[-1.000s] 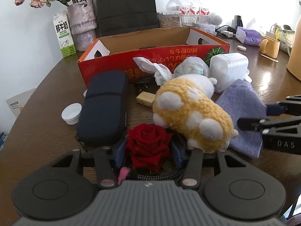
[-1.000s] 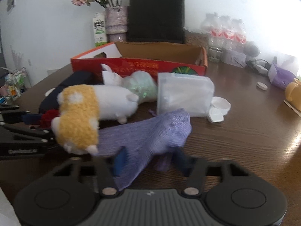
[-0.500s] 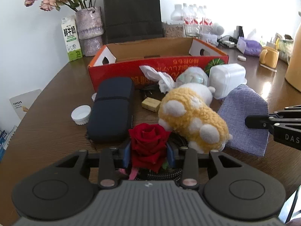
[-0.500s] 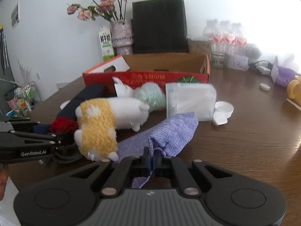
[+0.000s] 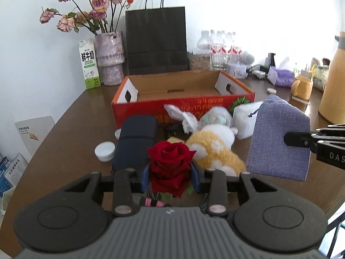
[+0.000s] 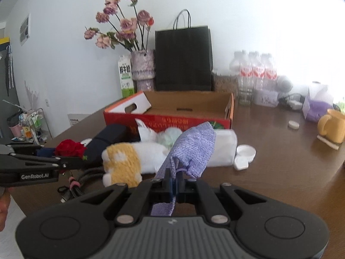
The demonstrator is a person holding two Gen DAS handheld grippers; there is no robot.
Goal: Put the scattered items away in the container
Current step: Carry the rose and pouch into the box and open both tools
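While gripping the red rose [image 5: 170,164] between blue pads, left gripper [image 5: 170,176] holding it clear of the wooden table [image 5: 64,151], jaws clamped on the bloom, a braided cable with pink ties dangling just beneath. Over at three o'clock in the left view, right gripper [image 6: 175,180] pinching a purple cloth pouch [image 5: 279,138] by its edge, jaws tight together on the fabric, pouch hanging free above the tabletop. Waiting at twelve o'clock, mouth up, the red cardboard box [image 5: 183,105], looking bare inside from these angles. Lying just in front of the box: a yellow-and-white plush toy [image 5: 215,149], a dark navy case [image 5: 135,142] at eleven o'clock of the rose, a white cap [image 5: 105,151] beside the case, a crumpled white bag [image 5: 183,116] and a translucent white container [image 5: 244,118].
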